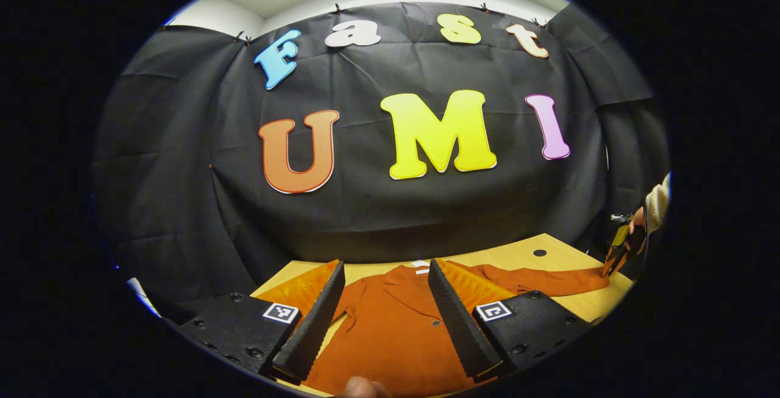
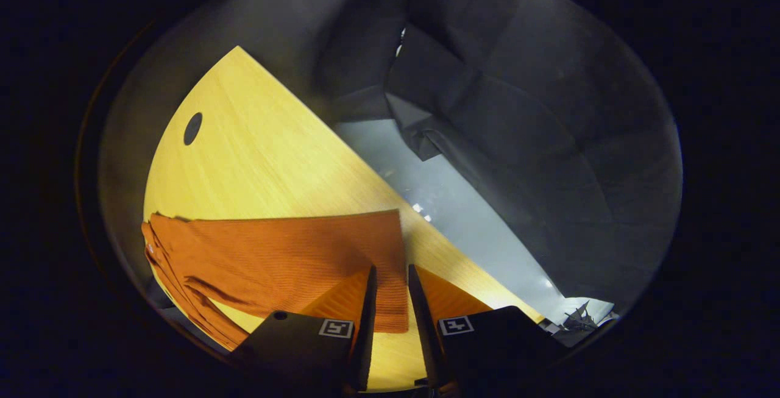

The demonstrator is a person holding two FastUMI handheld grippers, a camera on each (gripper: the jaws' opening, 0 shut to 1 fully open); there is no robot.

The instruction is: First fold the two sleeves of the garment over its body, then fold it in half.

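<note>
Left gripper view looks across the desk [image 1: 551,250] at the rust-orange garment [image 1: 390,331], spread collar toward the far edge, one sleeve [image 1: 551,280] stretched along that edge toward the right corner. There the right tool [image 1: 616,252] meets the cuff [image 2: 390,264]; its jaws are narrowed beside the cuff's edge, whether pinching I cannot tell. The left tool [image 1: 382,306] hangs wide apart, empty, over the body. That sleeve's length runs from the right tool toward the body.
</note>
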